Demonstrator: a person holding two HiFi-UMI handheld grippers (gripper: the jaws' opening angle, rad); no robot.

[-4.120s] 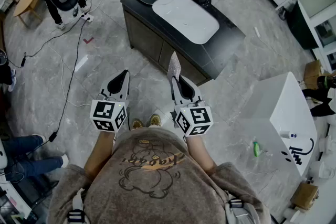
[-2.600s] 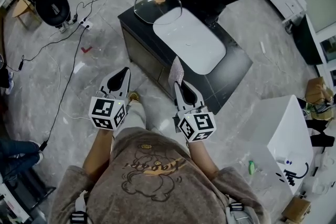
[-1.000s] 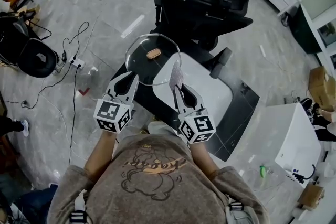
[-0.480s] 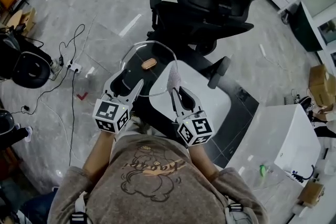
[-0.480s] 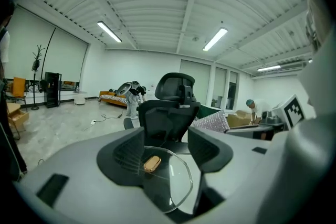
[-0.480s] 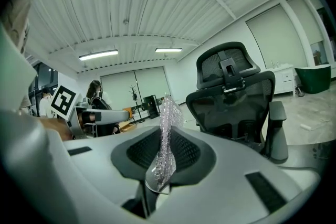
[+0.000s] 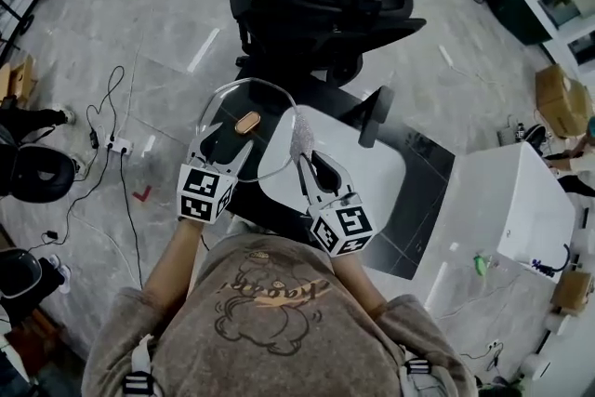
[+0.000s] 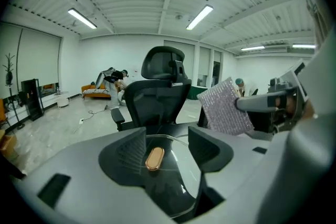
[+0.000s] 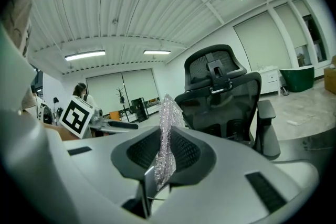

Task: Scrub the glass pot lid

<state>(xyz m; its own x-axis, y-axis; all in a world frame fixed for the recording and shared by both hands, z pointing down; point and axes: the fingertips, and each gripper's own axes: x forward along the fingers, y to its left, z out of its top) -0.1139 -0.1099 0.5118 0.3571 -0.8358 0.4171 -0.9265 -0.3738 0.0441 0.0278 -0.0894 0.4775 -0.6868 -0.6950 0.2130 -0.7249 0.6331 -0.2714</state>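
The round glass pot lid (image 7: 265, 102) with a copper knob (image 7: 247, 122) lies at the left end of the black table (image 7: 423, 177). My left gripper (image 7: 228, 139) hovers over it, jaws opening wide. In the left gripper view the knob (image 8: 154, 158) sits between the fingers (image 8: 131, 150), and no pad touches it. My right gripper (image 7: 309, 167) is shut on a silvery scrub pad (image 7: 299, 137) that stands upright beside the lid's right edge. The pad (image 9: 167, 128) fills the right gripper's (image 9: 164, 153) closed jaws, and it (image 8: 226, 107) also shows at the right of the left gripper view.
A white oval mat (image 7: 363, 167) covers the table's middle, and the lid overlaps its left edge. A black office chair (image 7: 325, 5) stands just behind the table. A white cabinet (image 7: 521, 209) is at the right. Cables and a power strip (image 7: 116, 144) lie on the floor at the left.
I have walked up to the table, and both grippers are now over it. The left gripper's jaws have gone from closed to wide apart over the lid's knob. The right keeps its pad.
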